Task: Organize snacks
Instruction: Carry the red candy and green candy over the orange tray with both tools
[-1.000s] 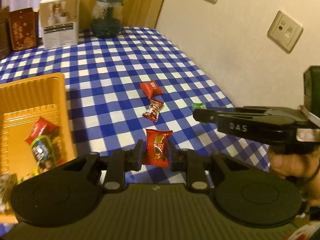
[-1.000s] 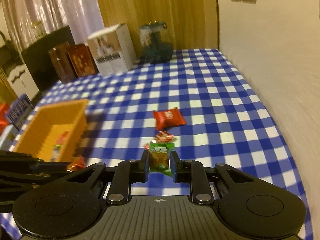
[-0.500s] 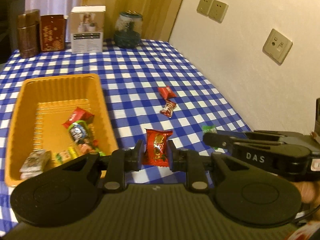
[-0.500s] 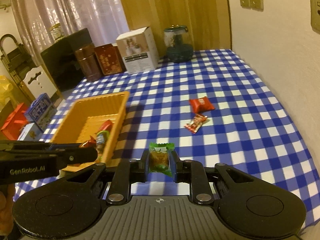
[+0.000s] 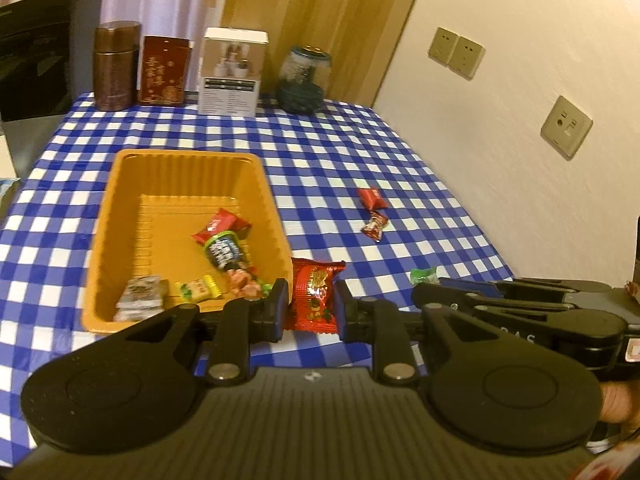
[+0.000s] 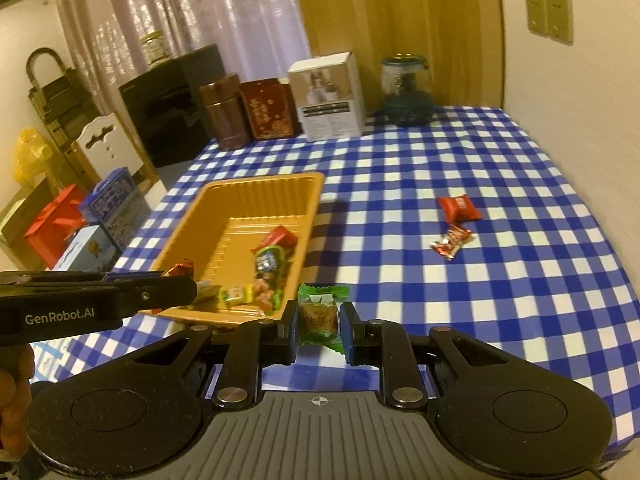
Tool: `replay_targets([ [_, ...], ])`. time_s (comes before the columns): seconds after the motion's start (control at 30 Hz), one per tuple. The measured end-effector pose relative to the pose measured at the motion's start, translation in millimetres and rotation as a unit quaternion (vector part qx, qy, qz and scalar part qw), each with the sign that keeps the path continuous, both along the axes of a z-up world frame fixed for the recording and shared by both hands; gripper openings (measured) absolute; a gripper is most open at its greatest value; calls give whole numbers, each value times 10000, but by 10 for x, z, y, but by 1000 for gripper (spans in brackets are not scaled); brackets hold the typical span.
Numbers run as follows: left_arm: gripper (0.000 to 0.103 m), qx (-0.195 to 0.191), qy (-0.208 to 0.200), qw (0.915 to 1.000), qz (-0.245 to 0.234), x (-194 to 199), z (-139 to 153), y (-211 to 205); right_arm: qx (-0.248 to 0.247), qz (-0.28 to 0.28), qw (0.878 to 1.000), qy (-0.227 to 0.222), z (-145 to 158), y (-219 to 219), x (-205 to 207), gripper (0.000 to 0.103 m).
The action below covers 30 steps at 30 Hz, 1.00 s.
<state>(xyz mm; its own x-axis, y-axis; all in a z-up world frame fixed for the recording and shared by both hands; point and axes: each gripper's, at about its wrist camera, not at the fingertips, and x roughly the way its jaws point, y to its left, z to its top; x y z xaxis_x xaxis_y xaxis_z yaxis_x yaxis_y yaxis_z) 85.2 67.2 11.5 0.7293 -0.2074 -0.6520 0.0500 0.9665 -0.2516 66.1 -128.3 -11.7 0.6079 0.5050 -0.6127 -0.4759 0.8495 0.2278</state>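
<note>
The left gripper (image 5: 308,310) was clamped on a red snack packet (image 5: 314,300), which stood upright between its two fingers. The right gripper (image 6: 319,330) was clamped in the same way on a green snack packet (image 6: 322,314). Both packets were held above the table, near the front right corner of the orange tray (image 5: 120,216).

In the tray lay several snacks already: a red packet (image 5: 220,226), a dark packet with a green edge (image 5: 224,250), a small yellow-green one (image 5: 198,290) and a grey one (image 5: 140,302) near the front wall.

Two more snacks lay on the blue checked tablecloth (image 6: 500,292), well apart from the tray and just beside each other: a red pillow-shaped packet (image 6: 458,208) and a red-and-white twisted candy (image 6: 452,242).

At the far edge of the table stood a brown canister (image 5: 114,66), a dark red box (image 5: 164,70), a white box (image 5: 232,76) and a glass jar (image 5: 304,78).
</note>
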Motion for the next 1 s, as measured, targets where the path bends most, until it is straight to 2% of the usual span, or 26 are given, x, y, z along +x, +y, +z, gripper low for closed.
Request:
replay_targets([
  [0.43, 21, -12, -21, 9994, 347, -187, 16, 310, -45, 254, 9997, -42, 28, 309, -95, 22],
  [1.0, 21, -64, -12, 9979, 642, -187, 13, 588, -94, 502, 9987, -37, 16, 648, -34, 22],
])
